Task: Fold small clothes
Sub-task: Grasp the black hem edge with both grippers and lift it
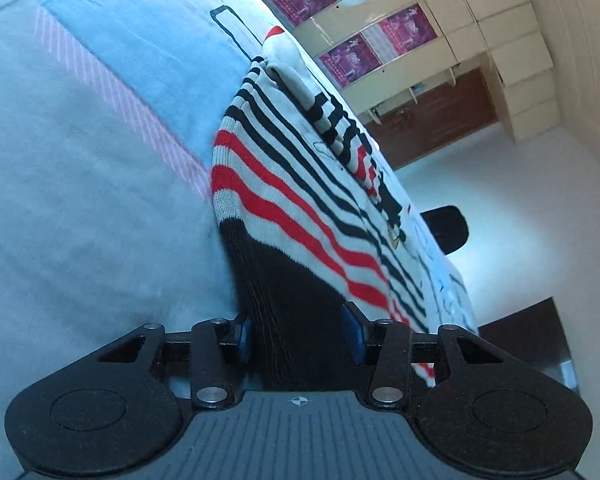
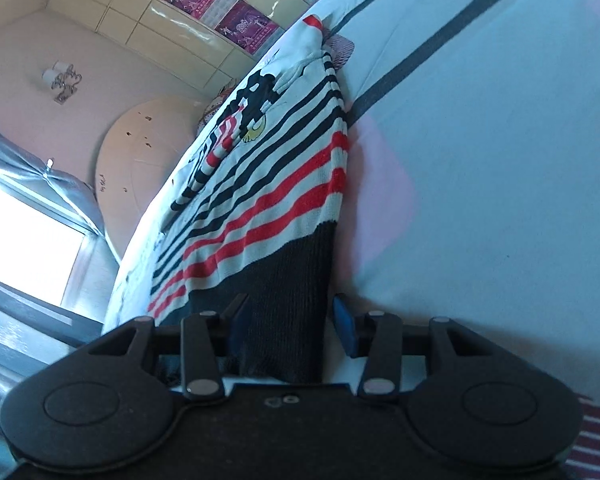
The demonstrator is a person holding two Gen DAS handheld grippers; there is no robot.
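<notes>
On the bed sheet, one striped sweater: grey knit with red and dark stripes, dark hem band, lying flat with its long axis running away from both cameras toward the collar.

Left gripper: one; blue pads spread either side of the dark hem corner, cloth between them; whether it is pinched I cannot tell.

Right gripper: one; pads set likewise about the opposite hem corner; pinch also uncertain.

Both hands equally near, hem closest, collar farthest.

Black outlined rectangle on sheet: one, beside the sweater's far end.

Cupboards with purple posters: several, beyond the bed's edge.
</notes>
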